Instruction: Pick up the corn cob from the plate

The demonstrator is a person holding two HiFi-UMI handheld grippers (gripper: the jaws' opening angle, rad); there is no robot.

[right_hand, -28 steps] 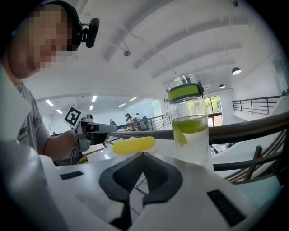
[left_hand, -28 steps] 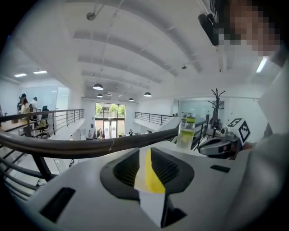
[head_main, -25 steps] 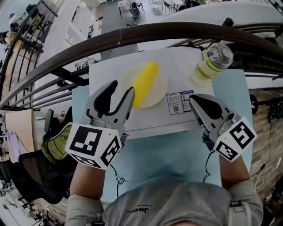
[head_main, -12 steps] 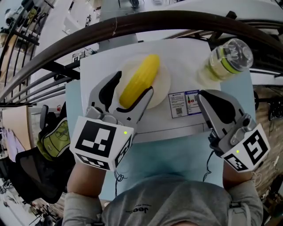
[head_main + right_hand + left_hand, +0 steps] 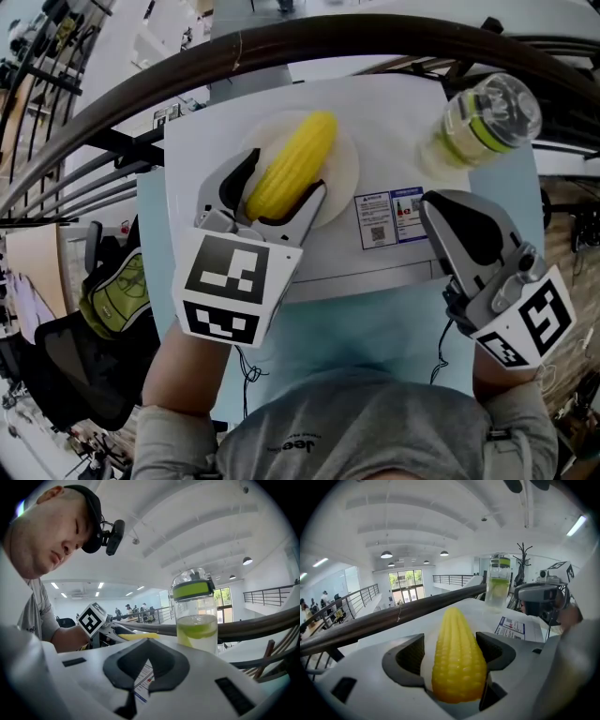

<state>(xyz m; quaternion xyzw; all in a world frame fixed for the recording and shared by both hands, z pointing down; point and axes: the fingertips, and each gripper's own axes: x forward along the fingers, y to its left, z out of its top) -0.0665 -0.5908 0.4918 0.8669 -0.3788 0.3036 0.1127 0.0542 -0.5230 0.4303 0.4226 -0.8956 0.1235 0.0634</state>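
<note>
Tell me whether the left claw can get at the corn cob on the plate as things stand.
Probably yes. The left claw, its jaws just opened wide, straddles the corn cob lying on the plate. Nothing stands between its jaws and the cob. The right claw, shut, is off to the side.

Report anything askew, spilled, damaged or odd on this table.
Nothing stands out. The corn cob lies whole on the plate, between the jaws of the left gripper, which have just been opening and do not clamp it. The bottle stands upright, lid on, no spill around it. The right gripper is shut and empty.
</note>
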